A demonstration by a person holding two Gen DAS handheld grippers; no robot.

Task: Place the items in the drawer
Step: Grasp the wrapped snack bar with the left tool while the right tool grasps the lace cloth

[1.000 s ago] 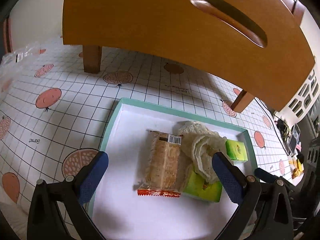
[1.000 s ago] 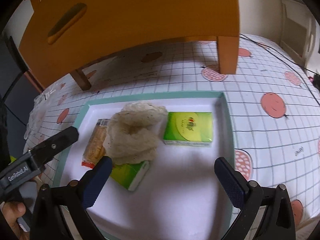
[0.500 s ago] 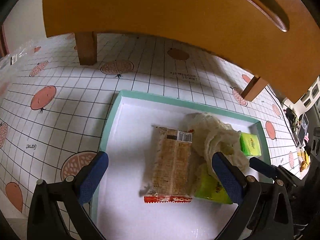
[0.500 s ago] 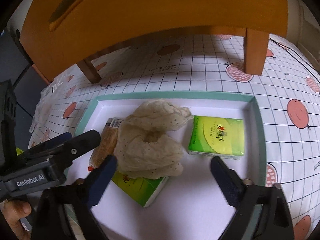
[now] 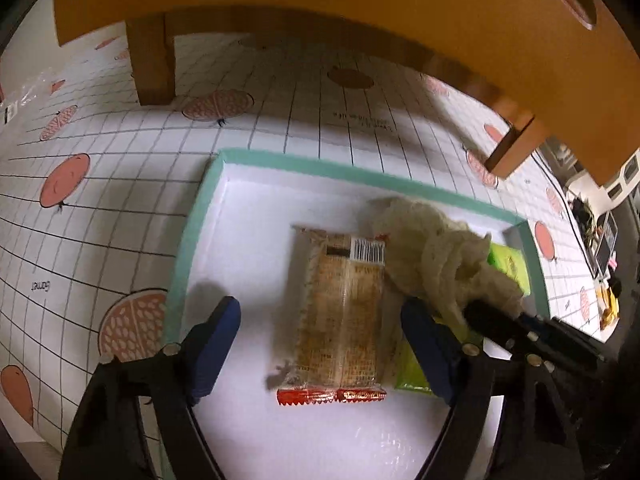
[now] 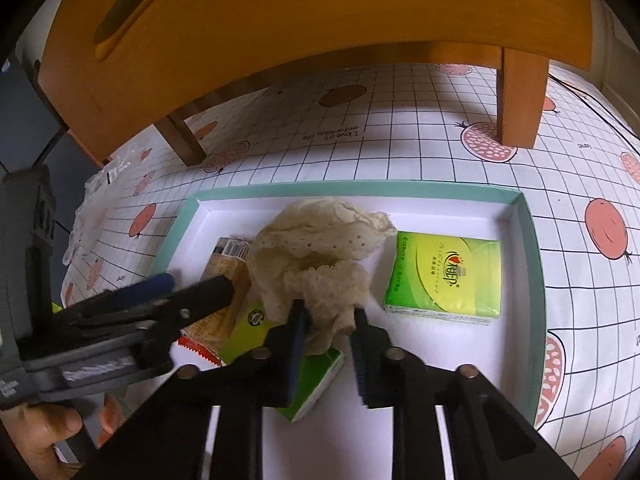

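Observation:
A teal-rimmed white tray (image 5: 320, 166) (image 6: 360, 188) holds a cracker packet (image 5: 340, 312) (image 6: 228, 264), a crumpled cream cloth (image 5: 436, 256) (image 6: 316, 248) and two green tissue packs. One pack (image 6: 444, 276) lies free at the right. The other (image 6: 316, 376) sits partly under the cloth. My right gripper (image 6: 330, 346) is shut on the cloth's near edge, and also shows in the left wrist view (image 5: 476, 312). My left gripper (image 5: 322, 346) (image 6: 198, 284) is open, straddling the cracker packet. The orange wooden drawer unit (image 5: 320, 0) (image 6: 320, 20) looms above.
The tray rests on a grid tablecloth (image 5: 100, 200) with fruit prints. The unit's wooden legs (image 5: 154, 64) (image 6: 520, 96) stand behind the tray. A clear plastic bag (image 6: 100, 200) lies at the left edge. A hand (image 6: 44, 428) holds the left gripper.
Both grippers came down closer to the tray. The right jaws narrowed from wide open onto the cloth. The left jaws stayed open and now flank the cracker packet.

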